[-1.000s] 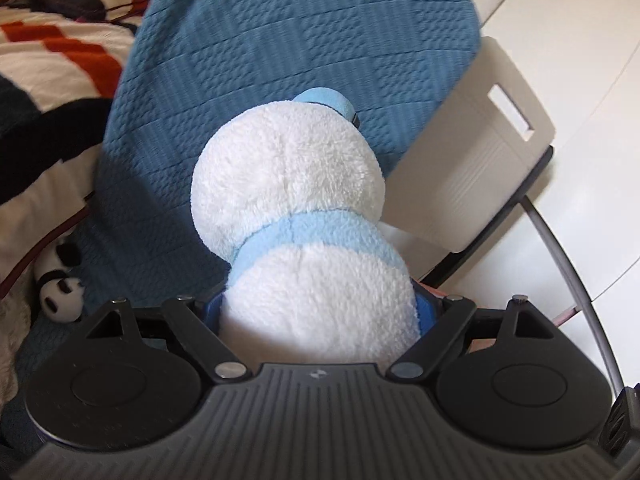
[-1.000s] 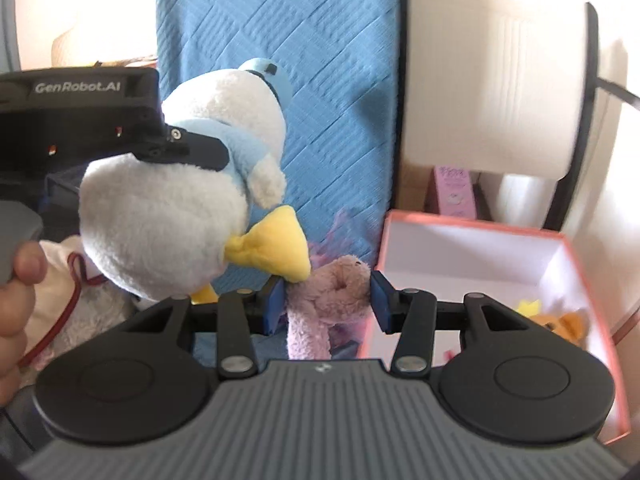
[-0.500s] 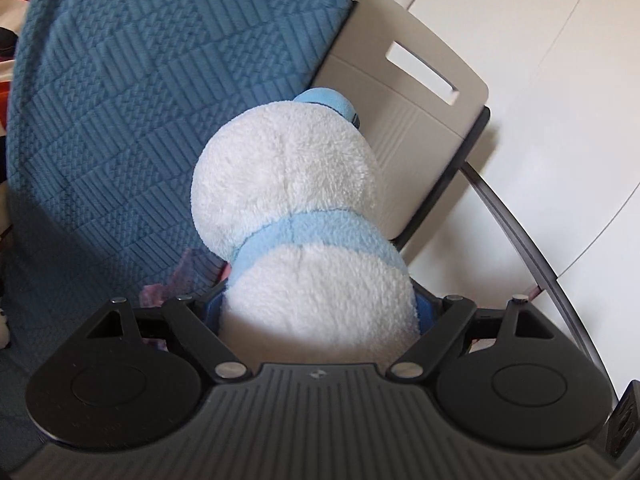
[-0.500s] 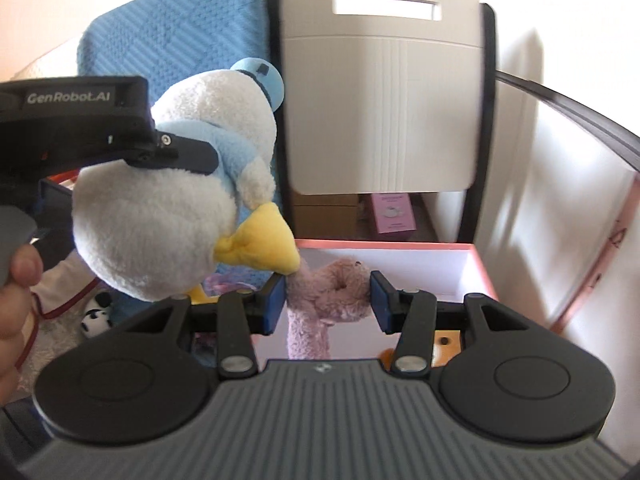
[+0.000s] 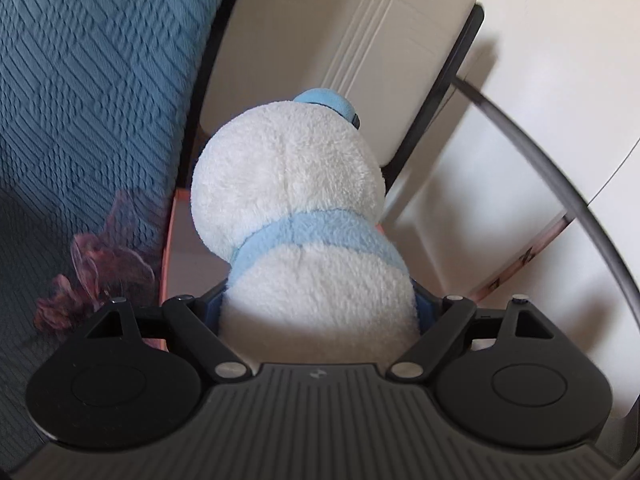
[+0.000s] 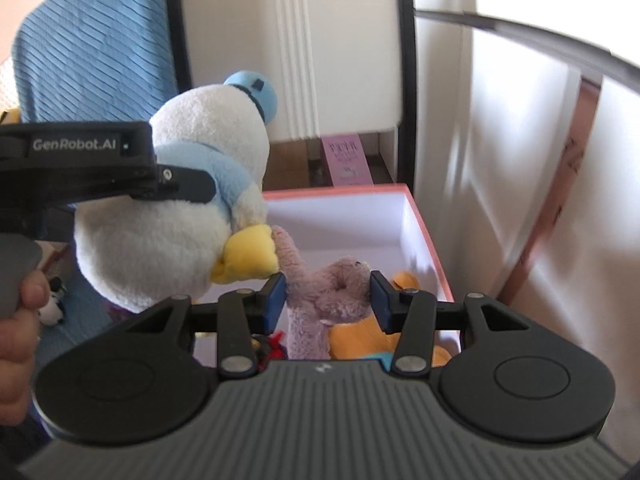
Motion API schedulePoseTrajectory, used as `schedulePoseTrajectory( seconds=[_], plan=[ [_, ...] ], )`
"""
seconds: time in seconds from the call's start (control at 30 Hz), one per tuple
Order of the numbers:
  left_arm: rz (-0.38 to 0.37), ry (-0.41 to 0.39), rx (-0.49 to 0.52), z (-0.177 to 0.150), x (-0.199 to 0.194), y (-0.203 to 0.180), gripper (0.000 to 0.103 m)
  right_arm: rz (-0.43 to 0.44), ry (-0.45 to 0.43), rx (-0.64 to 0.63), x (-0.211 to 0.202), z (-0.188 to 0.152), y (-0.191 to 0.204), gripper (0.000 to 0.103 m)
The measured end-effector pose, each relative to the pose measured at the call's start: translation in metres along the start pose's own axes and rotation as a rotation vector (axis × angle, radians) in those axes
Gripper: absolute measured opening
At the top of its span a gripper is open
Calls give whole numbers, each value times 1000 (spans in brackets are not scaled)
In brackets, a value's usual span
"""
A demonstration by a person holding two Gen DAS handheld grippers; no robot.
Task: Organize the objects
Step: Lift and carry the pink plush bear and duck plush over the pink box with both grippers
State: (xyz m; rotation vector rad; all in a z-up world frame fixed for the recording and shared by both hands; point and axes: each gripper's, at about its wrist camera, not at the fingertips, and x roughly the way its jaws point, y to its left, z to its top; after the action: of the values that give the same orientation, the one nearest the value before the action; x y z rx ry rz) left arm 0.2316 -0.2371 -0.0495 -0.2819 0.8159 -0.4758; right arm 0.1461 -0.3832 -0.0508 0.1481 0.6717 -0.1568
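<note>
In the right wrist view, left of frame, my left hand-held gripper (image 6: 182, 184) is clamped on the white duck plush (image 6: 168, 220), carried just left of the storage box (image 6: 424, 236). At centre, my right hand-held gripper (image 6: 328, 294) grips the pink plush (image 6: 320, 292) above the box opening. Progress: an orange plush (image 6: 360, 340) already lies inside; both carried toys remain to be dropped. Surroundings: a blue blanket (image 6: 92, 40) upper left, a chair back (image 6: 296, 40) behind the box. I judge the duck's foot, touching the pink plush, could snag on release.
</note>
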Motion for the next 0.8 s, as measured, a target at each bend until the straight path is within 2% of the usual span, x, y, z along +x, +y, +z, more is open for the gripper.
schedulePoseTrajectory(
  seconds=[0.2,0.33,0.43,0.5,0.53,0.6,0.7,0.8],
  plan=[
    [17,62,48,-20,25,-11,88,-4,42,18,17,-16,-16,48],
    [29,67,83,-24,33,-16,86,5,55,35,24,-20,-23,49],
    [-6,74,87,-21,34,-17,86,25,79,63,28,-20,-27,51],
    [-29,95,85,-18,33,-18,87,28,83,78,28,-19,-29,70],
    [-15,103,91,-16,33,-19,88,25,75,76,26,-19,-29,74],
    [14,111,99,-15,27,-19,88,18,54,73,20,-17,-28,75],
    [-24,110,75,-16,7,-16,88,22,32,92,9,-13,-28,75],
    [-19,83,77,-17,-16,-13,88,30,8,98,-5,-10,-23,75]
  ],
)
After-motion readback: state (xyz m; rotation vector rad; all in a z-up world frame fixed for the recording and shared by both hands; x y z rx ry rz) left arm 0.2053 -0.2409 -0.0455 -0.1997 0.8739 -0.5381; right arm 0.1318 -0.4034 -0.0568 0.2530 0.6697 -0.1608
